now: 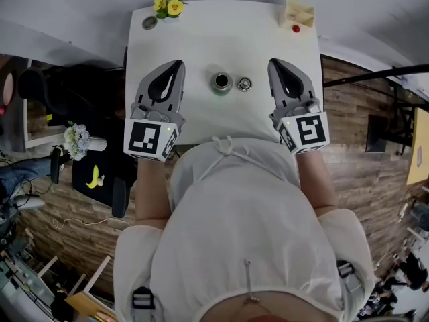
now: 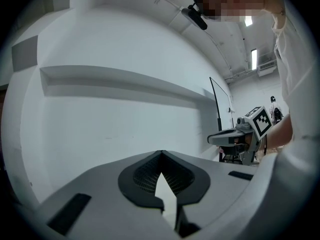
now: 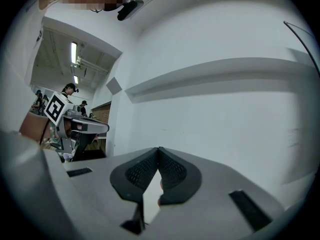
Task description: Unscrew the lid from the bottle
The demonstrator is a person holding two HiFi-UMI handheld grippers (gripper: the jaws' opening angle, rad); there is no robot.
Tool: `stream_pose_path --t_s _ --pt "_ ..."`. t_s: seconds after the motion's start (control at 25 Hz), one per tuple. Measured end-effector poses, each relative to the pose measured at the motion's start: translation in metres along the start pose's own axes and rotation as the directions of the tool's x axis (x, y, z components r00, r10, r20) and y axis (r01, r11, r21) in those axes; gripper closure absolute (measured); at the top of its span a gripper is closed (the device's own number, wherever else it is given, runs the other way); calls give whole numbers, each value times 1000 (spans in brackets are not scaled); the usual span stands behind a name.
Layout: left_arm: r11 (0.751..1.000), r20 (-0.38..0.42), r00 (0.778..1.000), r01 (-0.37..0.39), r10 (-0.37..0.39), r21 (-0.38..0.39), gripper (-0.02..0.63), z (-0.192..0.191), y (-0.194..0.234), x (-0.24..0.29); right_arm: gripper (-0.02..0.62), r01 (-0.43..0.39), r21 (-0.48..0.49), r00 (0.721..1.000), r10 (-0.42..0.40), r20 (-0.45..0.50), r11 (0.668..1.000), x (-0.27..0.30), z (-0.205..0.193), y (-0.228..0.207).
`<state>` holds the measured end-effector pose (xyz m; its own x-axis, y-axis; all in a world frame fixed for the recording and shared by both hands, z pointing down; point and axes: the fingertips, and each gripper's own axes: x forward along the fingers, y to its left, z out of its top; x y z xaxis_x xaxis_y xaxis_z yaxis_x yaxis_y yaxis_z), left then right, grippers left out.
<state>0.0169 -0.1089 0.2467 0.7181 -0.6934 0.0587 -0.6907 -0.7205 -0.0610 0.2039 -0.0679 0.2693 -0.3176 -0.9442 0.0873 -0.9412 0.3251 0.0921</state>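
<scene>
Head view: white counter (image 1: 201, 42); bottle (image 1: 221, 82) upright near its middle, mouth looks open, lid (image 1: 244, 84) lying just beside it on the right, apart from it. Left hand-held gripper (image 1: 178, 64) over the counter's left edge, right hand-held gripper (image 1: 273, 62) toward the right edge, bottle and lid between them, neither touched. Yellow flowers (image 1: 168, 6) at the far left corner, small box (image 1: 299, 12) at the far right corner. Left gripper view: jaws narrow, tips meeting, nothing between them; pale wall (image 2: 125, 119) ahead, the other hand-held gripper off to the right. Right gripper view: jaws likewise pressed together and empty, same wall beyond.
</scene>
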Motion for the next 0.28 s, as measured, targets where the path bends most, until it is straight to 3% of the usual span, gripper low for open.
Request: stream_pose_path --t_s 0.28 --pt "1000 -10 1000 -13 13 8 588 -4 -4 4 594 15 9 1000 -15 -5 1000 -4 -5 -7"
